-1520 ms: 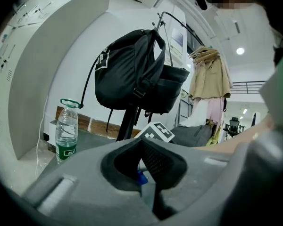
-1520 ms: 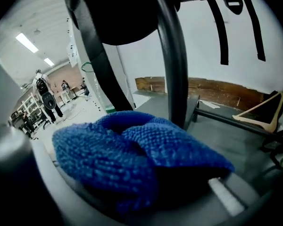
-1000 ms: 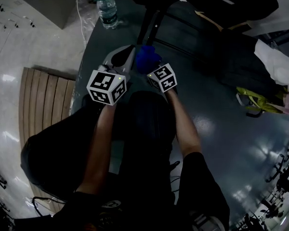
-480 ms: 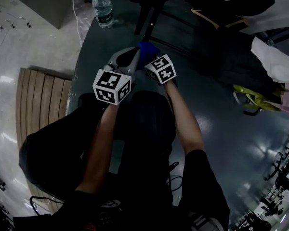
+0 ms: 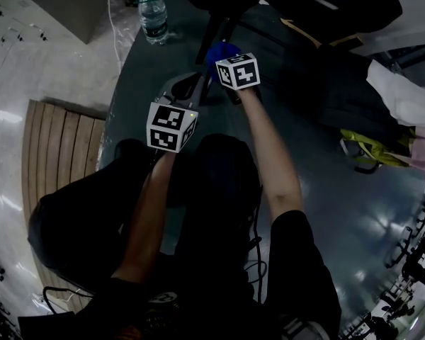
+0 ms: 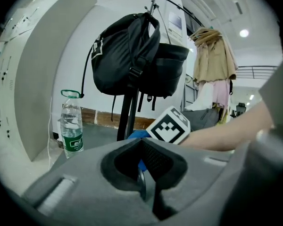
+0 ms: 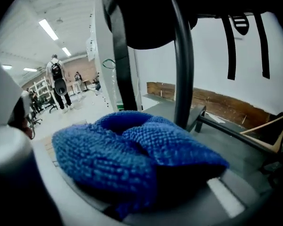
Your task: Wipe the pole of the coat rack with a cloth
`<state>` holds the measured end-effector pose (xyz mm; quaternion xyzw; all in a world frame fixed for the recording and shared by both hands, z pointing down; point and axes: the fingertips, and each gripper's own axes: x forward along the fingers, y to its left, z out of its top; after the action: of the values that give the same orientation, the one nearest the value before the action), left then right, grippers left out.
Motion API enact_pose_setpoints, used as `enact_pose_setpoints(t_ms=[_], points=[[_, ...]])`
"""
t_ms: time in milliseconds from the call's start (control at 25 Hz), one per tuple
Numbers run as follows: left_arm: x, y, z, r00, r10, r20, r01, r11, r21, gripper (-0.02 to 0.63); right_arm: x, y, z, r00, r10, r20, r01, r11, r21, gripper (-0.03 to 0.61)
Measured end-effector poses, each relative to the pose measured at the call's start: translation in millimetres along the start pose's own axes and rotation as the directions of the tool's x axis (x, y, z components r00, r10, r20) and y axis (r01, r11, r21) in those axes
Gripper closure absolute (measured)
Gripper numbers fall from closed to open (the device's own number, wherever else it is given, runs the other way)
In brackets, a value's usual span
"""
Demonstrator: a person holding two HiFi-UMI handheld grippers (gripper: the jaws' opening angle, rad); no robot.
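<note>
Right gripper (image 5: 225, 61), jaws pinching the blue cloth (image 7: 132, 149), holds it just beside the coat-rack pole (image 7: 183, 69), upper centre of the head view. Left gripper (image 6: 144, 173): jaws pressed together, empty. Contact unclear; wiping seems barely begun.

A bunched blue knitted cloth (image 7: 132, 149) sits between the fingers of the right gripper (image 7: 141, 173). The black metal pole of the coat rack (image 7: 183, 69) rises just beyond those fingertips, a little to their right. The left gripper (image 6: 144, 175), fingers together, lies left of and behind the right one. Ahead of its fingertips stands the pole, with a clear plastic water bottle (image 6: 71, 121) further left and a black fabric backpack (image 6: 127, 55) hanging above.
</note>
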<state>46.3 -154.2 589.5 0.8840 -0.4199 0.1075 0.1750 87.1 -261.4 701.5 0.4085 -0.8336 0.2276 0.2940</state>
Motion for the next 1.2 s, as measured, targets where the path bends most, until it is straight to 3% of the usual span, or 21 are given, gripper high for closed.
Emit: enact_pose_setpoints(t_ms=[120, 200, 360, 480, 640, 720, 800, 880, 1000, 1080, 1120, 1200], points=[[-2, 8, 2, 1.000, 0.020, 0.017, -0.019, 0.998, -0.057, 0.611, -14, 40, -15, 0.984, 0.154, 0.091, -0.153, 0.988, -0.022, 0.569], [-4, 12, 4, 0.999, 0.028, 0.026, -0.026, 0.996, -0.084, 0.611, -26, 69, -33, 0.958, 0.245, 0.149, -0.232, 0.968, -0.100, 0.569], [-2, 14, -4, 0.999, 0.033, 0.007, -0.032, 0.997, -0.076, 0.611, -34, 112, -83, 0.933, 0.353, 0.066, -0.307, 0.879, -0.365, 0.569], [2, 7, -10, 0.999, 0.028, -0.020, -0.028, 0.999, -0.020, 0.611, -34, 122, -107, 0.916, 0.401, 0.007, -0.370, 0.853, -0.369, 0.569], [6, 3, -7, 1.000, 0.016, -0.009, -0.017, 0.999, -0.039, 0.611, -32, 124, -118, 0.922, 0.384, -0.055, -0.372, 0.835, -0.405, 0.569], [8, 2, -5, 1.000, 0.013, -0.005, -0.013, 0.999, -0.049, 0.611, -34, 124, -108, 0.920, 0.391, -0.039, -0.370, 0.829, -0.418, 0.569], [10, 1, -3, 1.000, 0.010, 0.005, -0.010, 0.997, -0.072, 0.611, -36, 113, -88, 0.920, 0.392, 0.031, -0.355, 0.861, -0.365, 0.569], [11, 0, -3, 1.000, 0.008, 0.013, -0.007, 0.996, -0.086, 0.611, -33, 88, -61, 0.934, 0.338, 0.117, -0.302, 0.920, -0.251, 0.569], [11, -3, -5, 1.000, 0.007, 0.012, -0.006, 0.997, -0.081, 0.611, -17, 50, -25, 0.961, 0.244, 0.128, -0.228, 0.965, -0.130, 0.569], [11, -4, -7, 1.000, 0.007, 0.010, -0.006, 0.996, -0.088, 0.611, -4, 26, -11, 0.976, 0.205, 0.076, -0.203, 0.979, -0.033, 0.569], [11, -5, -7, 1.000, 0.007, 0.011, -0.006, 0.996, -0.091, 0.611, 1, 16, -6, 0.978, 0.202, 0.049, -0.205, 0.977, 0.061, 0.571], [11, -6, -5, 1.000, 0.002, 0.020, 0.000, 0.995, -0.098, 0.611, 4, -1, 3, 0.978, 0.210, 0.014, -0.205, 0.938, 0.278, 0.571]])
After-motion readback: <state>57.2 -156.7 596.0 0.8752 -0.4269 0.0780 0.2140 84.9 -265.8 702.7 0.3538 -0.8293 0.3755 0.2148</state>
